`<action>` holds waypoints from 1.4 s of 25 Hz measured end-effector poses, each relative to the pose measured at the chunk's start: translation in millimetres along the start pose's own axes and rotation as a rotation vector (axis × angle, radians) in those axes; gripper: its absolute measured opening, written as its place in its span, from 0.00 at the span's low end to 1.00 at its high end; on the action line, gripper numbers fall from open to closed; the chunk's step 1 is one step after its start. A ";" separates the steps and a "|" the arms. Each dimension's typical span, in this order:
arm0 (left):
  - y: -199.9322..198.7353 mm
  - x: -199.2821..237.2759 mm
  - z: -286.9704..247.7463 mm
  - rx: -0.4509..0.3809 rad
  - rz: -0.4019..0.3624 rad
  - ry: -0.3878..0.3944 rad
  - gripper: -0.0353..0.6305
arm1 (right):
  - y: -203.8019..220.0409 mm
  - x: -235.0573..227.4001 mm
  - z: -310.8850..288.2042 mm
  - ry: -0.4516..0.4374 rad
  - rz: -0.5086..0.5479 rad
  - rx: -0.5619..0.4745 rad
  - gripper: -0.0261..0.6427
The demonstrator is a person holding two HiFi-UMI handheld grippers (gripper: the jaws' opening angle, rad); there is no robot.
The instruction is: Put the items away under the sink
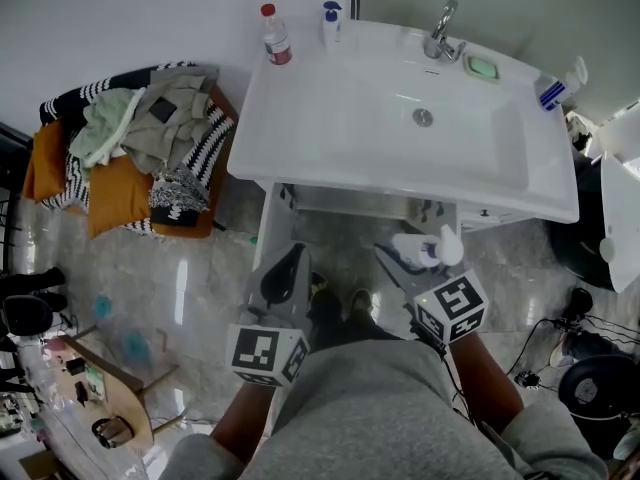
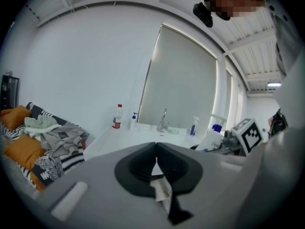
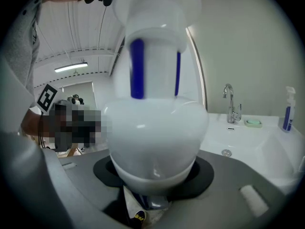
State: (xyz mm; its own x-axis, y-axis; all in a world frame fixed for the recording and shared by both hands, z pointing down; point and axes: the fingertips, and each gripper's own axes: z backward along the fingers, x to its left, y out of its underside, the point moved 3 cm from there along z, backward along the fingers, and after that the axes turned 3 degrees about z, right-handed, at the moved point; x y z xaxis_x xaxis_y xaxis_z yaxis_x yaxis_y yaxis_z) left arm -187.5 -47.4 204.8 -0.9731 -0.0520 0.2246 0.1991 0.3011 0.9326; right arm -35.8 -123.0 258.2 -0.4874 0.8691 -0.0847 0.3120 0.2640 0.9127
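**White bottle in the right claw, low in front of the sink**

The right claw (image 1: 409, 254) is clamped on the white bottle (image 3: 155, 128). Its jaws stand wide around the broad, rounded body, and the blue-striped neck and cap rise clear above the grip. The left claw (image 2: 156, 146) is clenched tip to tip with nothing between its jaws.

The bottle looks like smooth, glossy plastic, so it is probably slippery and may give a little under pressure. How full or heavy it is cannot be told. The wide body is the sound place to hold; the cap would likely twist or shift.

Both claws hang just below the sink (image 1: 300, 163), facing the open space under it (image 1: 350, 206). A red-capped bottle (image 1: 276, 36) and a spray bottle (image 1: 553, 88) stand on the rim.
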 end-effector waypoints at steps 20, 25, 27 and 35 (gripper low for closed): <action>-11.1 68.0 -18.3 -0.002 0.046 0.052 0.07 | -17.0 19.4 -47.6 0.061 0.019 0.057 0.40; -7.3 79.8 -24.6 0.011 0.044 0.077 0.07 | -13.1 22.9 -60.0 0.081 0.015 0.073 0.40; -6.0 81.0 -29.7 0.017 0.042 0.094 0.07 | -9.9 21.8 -62.0 0.097 0.006 0.082 0.40; -8.0 76.5 -59.1 0.039 0.029 0.193 0.07 | 3.5 9.4 -61.1 0.193 -0.056 0.097 0.40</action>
State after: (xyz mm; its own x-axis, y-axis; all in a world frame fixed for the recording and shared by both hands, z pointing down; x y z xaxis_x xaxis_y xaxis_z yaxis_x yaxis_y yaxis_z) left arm -256.7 -110.0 231.3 -0.9259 -0.2232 0.3047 0.2184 0.3420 0.9140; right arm -89.2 -139.5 285.0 -0.6505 0.7580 -0.0472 0.3529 0.3567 0.8650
